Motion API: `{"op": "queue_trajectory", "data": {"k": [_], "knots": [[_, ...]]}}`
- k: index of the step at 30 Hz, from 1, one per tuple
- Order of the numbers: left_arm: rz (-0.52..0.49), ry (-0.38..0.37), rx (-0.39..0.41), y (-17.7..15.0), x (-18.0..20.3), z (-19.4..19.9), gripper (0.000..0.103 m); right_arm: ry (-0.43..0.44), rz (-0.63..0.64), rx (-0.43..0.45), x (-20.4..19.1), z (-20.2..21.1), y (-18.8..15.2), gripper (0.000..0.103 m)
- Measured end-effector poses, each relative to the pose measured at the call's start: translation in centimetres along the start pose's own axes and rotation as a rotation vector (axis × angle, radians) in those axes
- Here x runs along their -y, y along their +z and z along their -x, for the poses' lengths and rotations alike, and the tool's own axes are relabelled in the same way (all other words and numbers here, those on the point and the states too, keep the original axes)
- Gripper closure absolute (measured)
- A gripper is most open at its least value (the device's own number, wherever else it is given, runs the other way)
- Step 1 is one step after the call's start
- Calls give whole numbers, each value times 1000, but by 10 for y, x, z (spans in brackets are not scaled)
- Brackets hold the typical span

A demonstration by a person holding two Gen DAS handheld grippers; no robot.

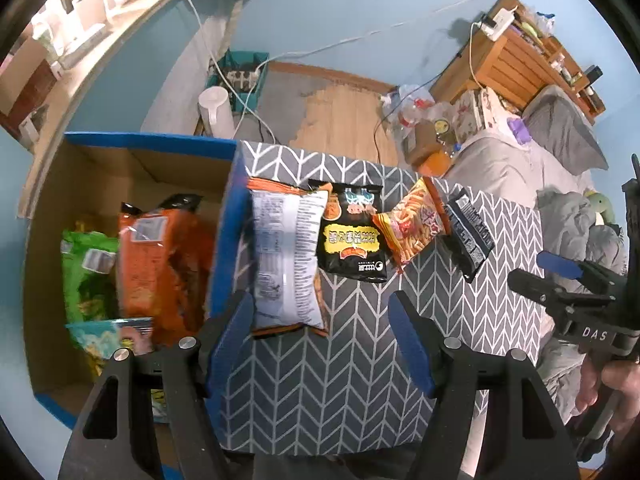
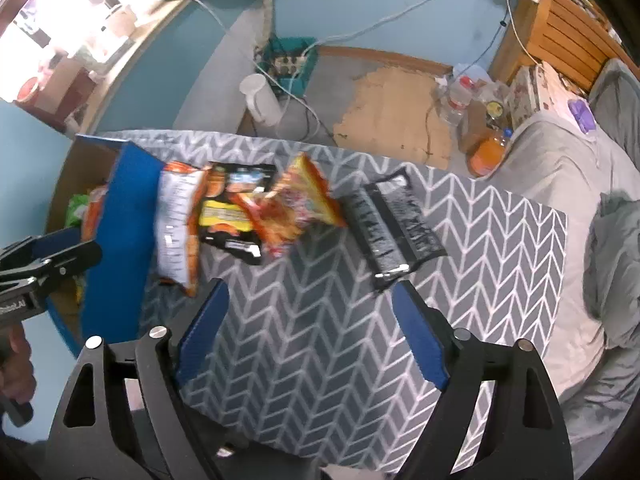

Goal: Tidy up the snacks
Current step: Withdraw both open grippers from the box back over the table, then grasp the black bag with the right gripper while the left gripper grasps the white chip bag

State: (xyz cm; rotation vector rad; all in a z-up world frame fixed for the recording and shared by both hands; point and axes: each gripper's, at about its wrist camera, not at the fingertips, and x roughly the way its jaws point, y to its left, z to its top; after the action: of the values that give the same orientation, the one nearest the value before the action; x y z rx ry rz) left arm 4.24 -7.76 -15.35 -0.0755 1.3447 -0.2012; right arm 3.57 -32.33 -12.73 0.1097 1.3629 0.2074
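Observation:
Four snack bags lie in a row on the chevron-patterned cloth: a white and orange bag against the box wall, a black and yellow bag, an orange chip bag and a black bag. They show again in the right wrist view: white and orange bag, black and yellow bag, orange chip bag, black bag. My left gripper is open and empty, just short of the white and orange bag. My right gripper is open and empty above the cloth, near the black bag.
A blue-edged cardboard box stands left of the cloth and holds a green bag, an orange bag and a light blue bag. A grey bed is on the right. Bottles and cables lie on the floor beyond.

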Motion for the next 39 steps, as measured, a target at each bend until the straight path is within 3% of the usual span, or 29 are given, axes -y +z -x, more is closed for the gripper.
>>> {"op": "queue_trajectory", "data": {"k": [6,19,31,39], "knots": [[1,34,-20,0,7,-26,32,-26,3,-43,32,-25,7,18],[57,70,-69,-12,-19,-58,32,-44,66,-87,51,-61,23,18],[-26,153,-38,-18,-13,-62,28,-44,91,-138,59,-83,29,18],[-5,135,-15,-11,-28,-57,30,-57,141,-173,57,-105,37,18]]}}
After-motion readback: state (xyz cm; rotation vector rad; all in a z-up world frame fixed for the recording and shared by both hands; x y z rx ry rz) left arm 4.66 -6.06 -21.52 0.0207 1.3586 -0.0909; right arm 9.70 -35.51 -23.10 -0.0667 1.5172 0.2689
